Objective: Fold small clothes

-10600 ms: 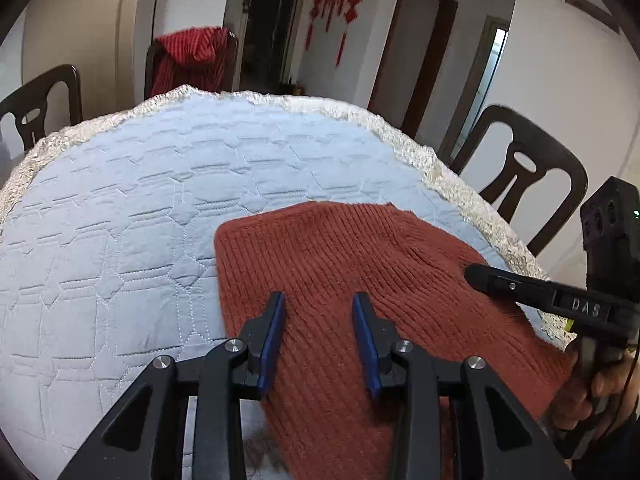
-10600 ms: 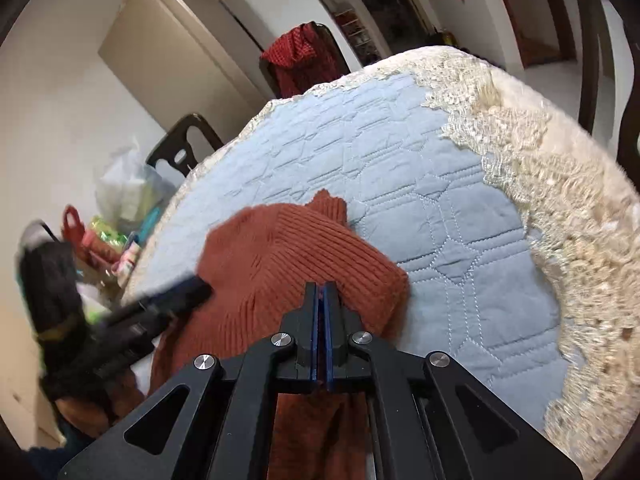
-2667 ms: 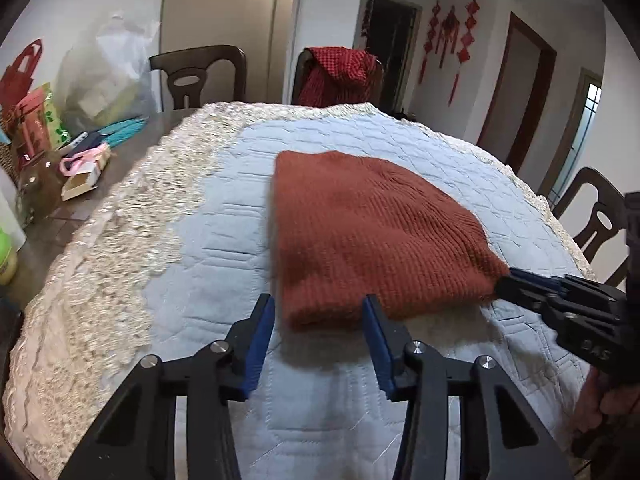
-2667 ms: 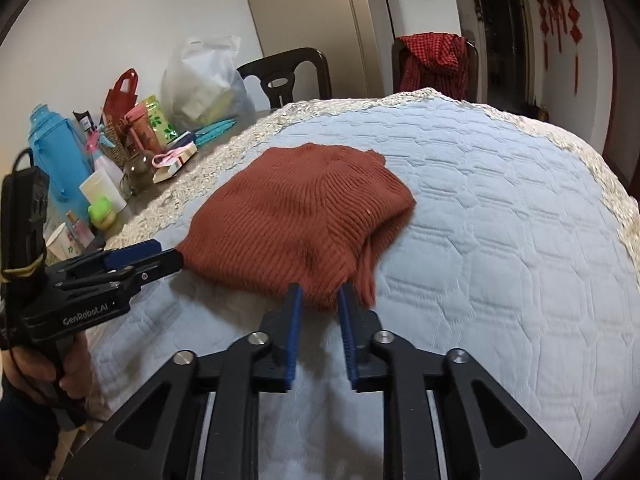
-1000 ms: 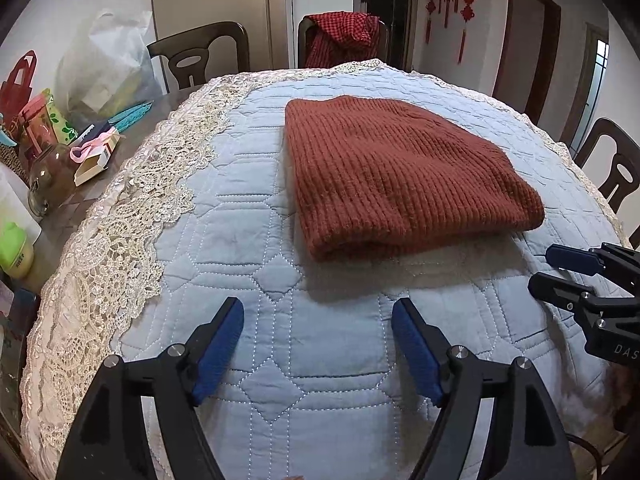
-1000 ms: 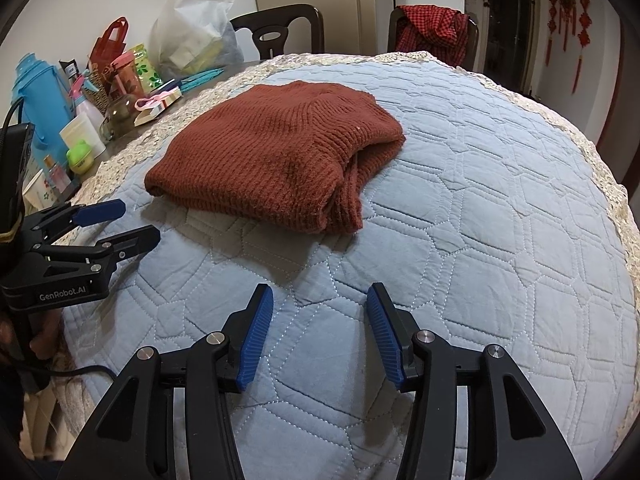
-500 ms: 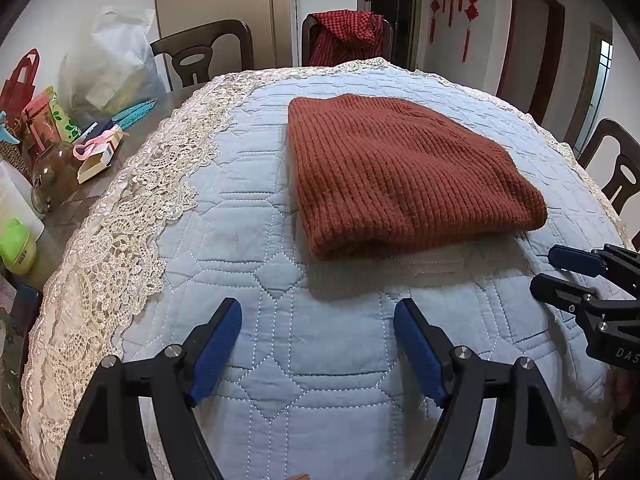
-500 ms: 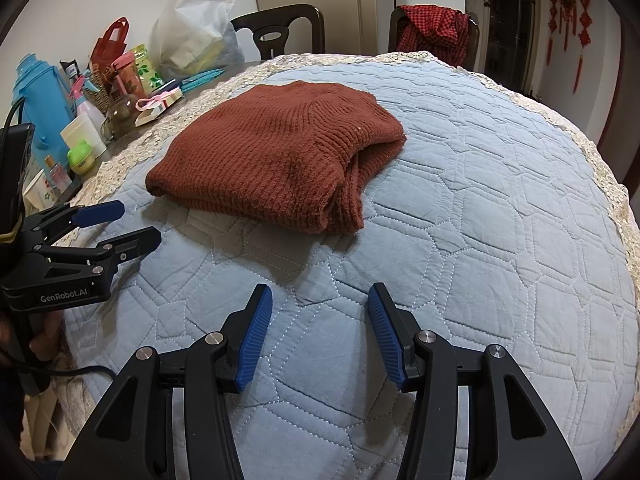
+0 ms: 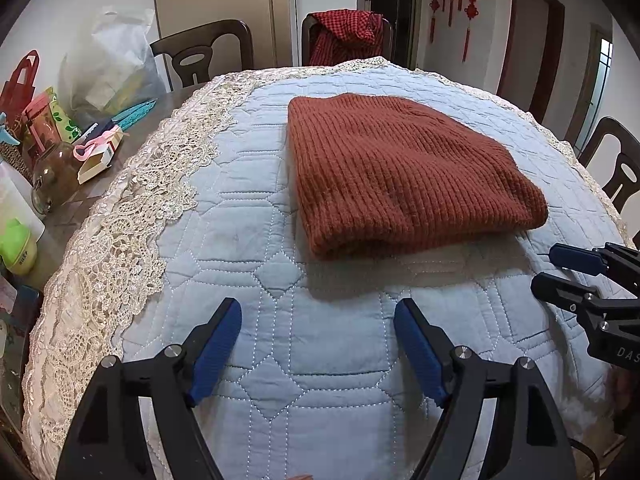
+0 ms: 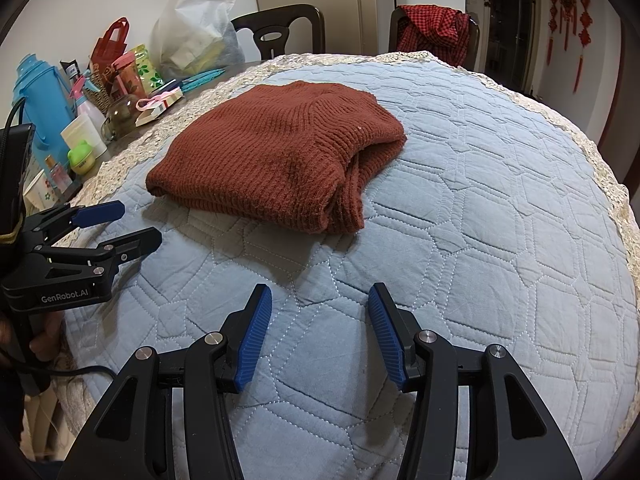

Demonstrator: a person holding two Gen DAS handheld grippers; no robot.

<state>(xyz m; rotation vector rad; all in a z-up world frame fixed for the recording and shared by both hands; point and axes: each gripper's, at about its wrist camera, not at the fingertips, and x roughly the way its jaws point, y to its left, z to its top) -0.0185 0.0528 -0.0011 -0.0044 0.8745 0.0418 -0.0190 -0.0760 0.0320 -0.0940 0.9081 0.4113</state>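
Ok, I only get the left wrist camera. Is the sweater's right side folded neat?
Observer: Not quite. The sweater shows loose layers gaping along its right edge.
Kid: Is the right tool holding anything?
Observer: No. The right tool is open, with only quilt between its pads.
Kid: Anything big I can't see?
Observer: A tall blue flask at the far left.

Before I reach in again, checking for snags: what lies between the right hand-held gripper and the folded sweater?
Only bare blue quilted cloth between the right hand-held gripper and sweater, per the right wrist view.
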